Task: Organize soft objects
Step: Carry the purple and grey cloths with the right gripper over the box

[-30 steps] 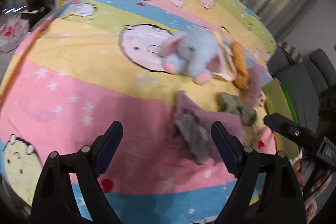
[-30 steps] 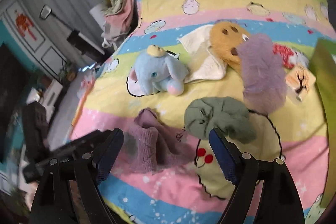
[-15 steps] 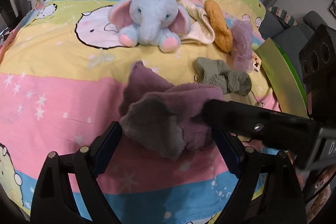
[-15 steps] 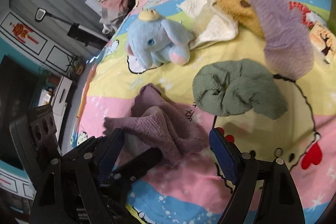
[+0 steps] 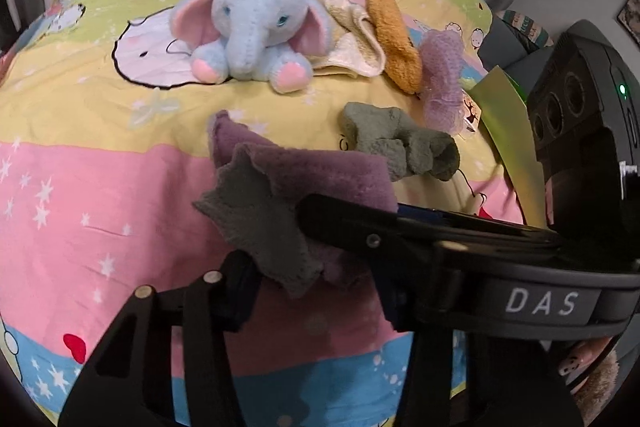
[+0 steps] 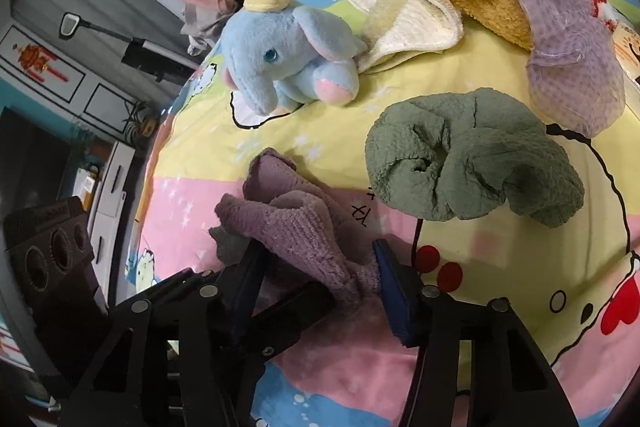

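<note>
Purple cloth [image 6: 304, 227] bunched near the bed's [image 6: 500, 307] front edge, pinched between the right gripper's [image 6: 316, 283] pads, also squeezed by the left gripper [image 5: 316, 291], blue elephant [image 6: 288, 59] sat further back.

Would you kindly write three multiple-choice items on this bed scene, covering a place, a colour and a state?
1. What lies directly behind the plush elephant?
A. cream cloth
B. green cloth
C. purple cloth

2. What colour is the elephant?
A. orange
B. light blue
C. green

3. What is between the fingers of the right gripper?
A. nothing
B. the elephant
C. the purple cloth

Answers: 1 A, the cream cloth spreads out behind it; 2 B, light blue body with pink feet; 3 C, purple folds bunch between both fingers.
</note>
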`<control>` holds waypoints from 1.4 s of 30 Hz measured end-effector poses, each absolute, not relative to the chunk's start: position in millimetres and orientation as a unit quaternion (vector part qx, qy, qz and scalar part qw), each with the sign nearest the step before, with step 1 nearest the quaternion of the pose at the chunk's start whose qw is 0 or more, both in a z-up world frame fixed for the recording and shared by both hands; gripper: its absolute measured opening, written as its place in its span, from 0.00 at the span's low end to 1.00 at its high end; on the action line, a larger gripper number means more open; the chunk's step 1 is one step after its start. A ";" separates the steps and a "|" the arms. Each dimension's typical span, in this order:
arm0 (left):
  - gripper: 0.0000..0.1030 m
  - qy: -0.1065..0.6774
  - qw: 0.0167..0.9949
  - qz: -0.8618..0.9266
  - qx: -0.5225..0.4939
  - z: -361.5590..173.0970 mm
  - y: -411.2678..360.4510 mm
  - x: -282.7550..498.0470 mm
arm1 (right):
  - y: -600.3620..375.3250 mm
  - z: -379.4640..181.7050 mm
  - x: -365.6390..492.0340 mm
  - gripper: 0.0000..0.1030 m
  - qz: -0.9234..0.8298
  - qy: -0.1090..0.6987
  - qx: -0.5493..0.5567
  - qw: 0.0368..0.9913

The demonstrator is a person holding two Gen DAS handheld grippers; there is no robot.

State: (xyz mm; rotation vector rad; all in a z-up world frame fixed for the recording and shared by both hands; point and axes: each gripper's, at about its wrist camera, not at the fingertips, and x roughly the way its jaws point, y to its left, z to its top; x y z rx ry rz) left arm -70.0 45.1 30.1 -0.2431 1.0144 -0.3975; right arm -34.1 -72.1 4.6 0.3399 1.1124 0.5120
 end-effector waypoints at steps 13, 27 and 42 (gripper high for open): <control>0.31 0.382 0.898 -0.200 -0.089 93.1 28.3 -104.7 | -80.3 52.9 -60.6 0.48 0.281 0.451 0.181 0.827; 0.32 0.261 0.936 -0.236 -0.029 160.4 -35.7 -145.3 | -135.9 136.7 -120.9 0.48 0.249 0.319 0.145 0.903; 0.31 0.213 0.926 -0.310 0.023 184.7 -142.0 -146.5 | -240.7 173.6 -161.4 0.49 0.155 0.228 0.171 0.946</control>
